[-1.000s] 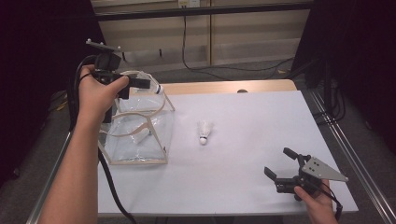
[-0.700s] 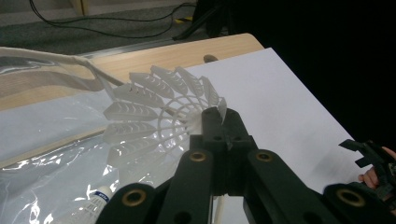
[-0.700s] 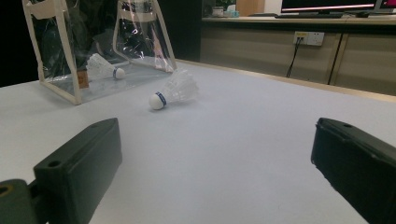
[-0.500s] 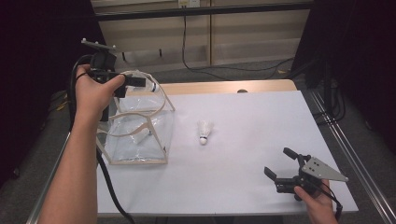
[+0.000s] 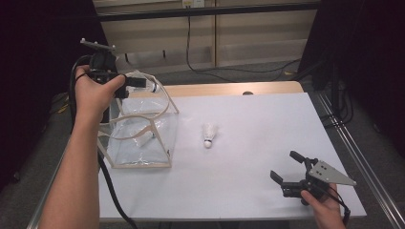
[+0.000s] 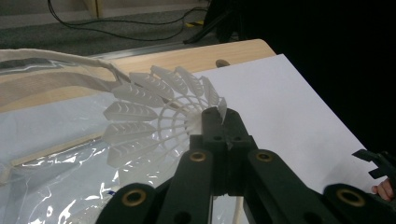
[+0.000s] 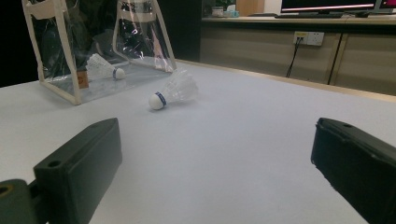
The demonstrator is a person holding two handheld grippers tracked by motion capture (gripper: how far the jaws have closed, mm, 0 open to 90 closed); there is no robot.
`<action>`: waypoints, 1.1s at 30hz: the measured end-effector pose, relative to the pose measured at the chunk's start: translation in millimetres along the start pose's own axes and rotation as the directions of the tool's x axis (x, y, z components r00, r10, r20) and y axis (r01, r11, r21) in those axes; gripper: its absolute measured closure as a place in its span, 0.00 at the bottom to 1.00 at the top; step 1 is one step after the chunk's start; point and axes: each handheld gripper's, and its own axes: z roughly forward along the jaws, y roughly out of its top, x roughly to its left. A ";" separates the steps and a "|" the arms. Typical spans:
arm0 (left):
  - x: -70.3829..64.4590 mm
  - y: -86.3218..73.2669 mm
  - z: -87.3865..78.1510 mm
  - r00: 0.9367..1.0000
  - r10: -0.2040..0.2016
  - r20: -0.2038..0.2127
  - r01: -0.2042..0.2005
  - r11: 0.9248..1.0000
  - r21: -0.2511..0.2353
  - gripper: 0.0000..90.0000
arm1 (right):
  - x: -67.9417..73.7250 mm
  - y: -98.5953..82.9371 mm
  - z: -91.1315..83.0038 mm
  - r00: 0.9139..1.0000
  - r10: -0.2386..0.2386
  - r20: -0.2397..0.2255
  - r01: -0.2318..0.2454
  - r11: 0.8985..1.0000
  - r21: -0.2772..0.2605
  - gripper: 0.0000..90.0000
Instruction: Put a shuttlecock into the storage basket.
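My left gripper (image 5: 142,86) is held above the open top of a clear plastic bag (image 5: 138,138) at the table's left. It is shut on a white shuttlecock (image 5: 153,88). In the left gripper view the jaws (image 6: 223,126) pinch the edge of that shuttlecock's skirt (image 6: 149,112), with the bag (image 6: 56,158) below. A second shuttlecock (image 5: 208,135) lies on its side mid-table; the right gripper view shows it (image 7: 175,91) too. A third one (image 7: 103,67) lies inside the bag (image 7: 56,51). My right gripper (image 5: 289,169) rests low at the front right, open, with nothing between its jaws (image 7: 215,149).
The white tabletop (image 5: 267,124) has free room between the lying shuttlecock and my right gripper. A wooden strip (image 5: 229,89) runs along the table's far edge. Cables lie on the floor behind. The left gripper's cable (image 5: 107,181) hangs past the table's left front.
My left hand has drifted slightly left and back above the bag, still holding the shuttlecock. The right gripper has stayed where it was.
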 end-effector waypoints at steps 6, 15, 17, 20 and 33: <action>4.1 -1.5 -1.0 1.000 0.001 -0.013 -0.001 1.000 -0.006 1.00 | -0.3 -0.1 -0.1 1.000 -0.001 -0.002 0.001 1.000 0.000 0.02; 10.7 -6.0 2.7 0.999 -0.002 -0.048 0.002 1.000 0.007 1.00 | 0.0 -0.2 0.5 1.000 -0.001 -0.001 0.001 1.000 -0.001 0.02; 11.5 -6.8 4.2 0.999 -0.002 -0.054 0.003 1.000 0.009 1.00 | 0.0 -0.1 -0.1 1.000 0.000 0.000 0.000 1.000 0.002 0.02; 13.0 -8.3 6.5 0.998 -0.004 -0.058 0.005 1.000 0.017 1.00 | -0.3 -0.2 0.0 1.000 -0.001 0.000 0.001 1.000 0.002 0.02; 16.5 -13.8 12.6 0.998 -0.006 -0.065 0.008 0.999 0.033 1.00 | -0.3 -0.3 0.1 1.000 -0.001 0.000 0.001 1.000 0.002 0.02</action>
